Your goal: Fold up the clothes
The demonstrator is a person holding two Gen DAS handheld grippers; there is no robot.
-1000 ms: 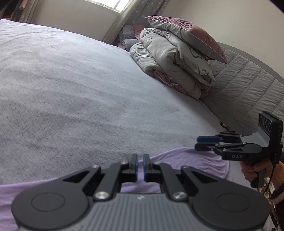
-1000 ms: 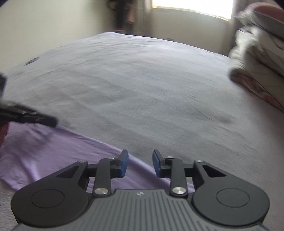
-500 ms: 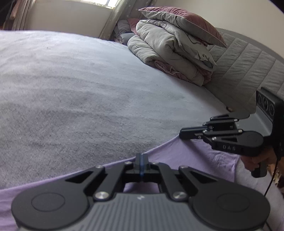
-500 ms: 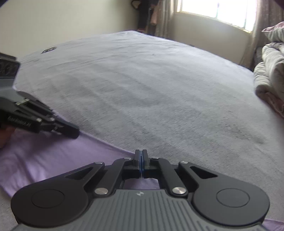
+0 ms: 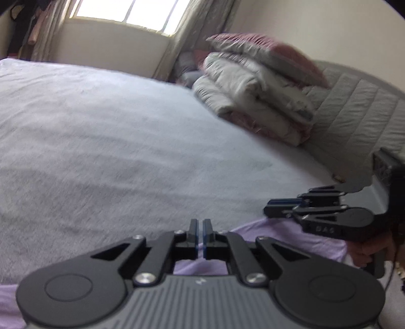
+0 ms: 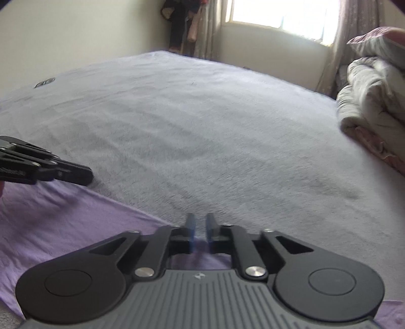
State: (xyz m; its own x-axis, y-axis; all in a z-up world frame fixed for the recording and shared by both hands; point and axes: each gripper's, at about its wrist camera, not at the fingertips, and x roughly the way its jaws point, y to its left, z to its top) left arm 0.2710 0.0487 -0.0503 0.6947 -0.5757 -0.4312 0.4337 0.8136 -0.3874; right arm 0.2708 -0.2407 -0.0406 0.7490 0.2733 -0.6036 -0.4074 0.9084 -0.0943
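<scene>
The lilac garment lies flat on the bed right under and behind my fingertips, its far edge running just ahead of both pairs. My left gripper has its fingers pressed together with only a sliver of light between them; half a second ago they looked the same, a second ago slightly parted. I can't see any cloth caught in them. My right gripper was clamped tight half a second ago and its jaws are opening now, the blue pads apart with nothing visible between them, the lilac edge just below. In my judgement that means the right side has just let go or missed the hem, so the fold hasn't properly begun: the cloth is spread in one layer, no edge lifted.

Beyond my fingertips stretches the pale grey bedspread, plush and slightly rippled, bare across its middle. Off to the right of my fingers sits a stack of folded duvets with a mauve pillow on top, against a quilted grey headboard. Straight ahead, a bright curtained window; clothes hang in the corner.
</scene>
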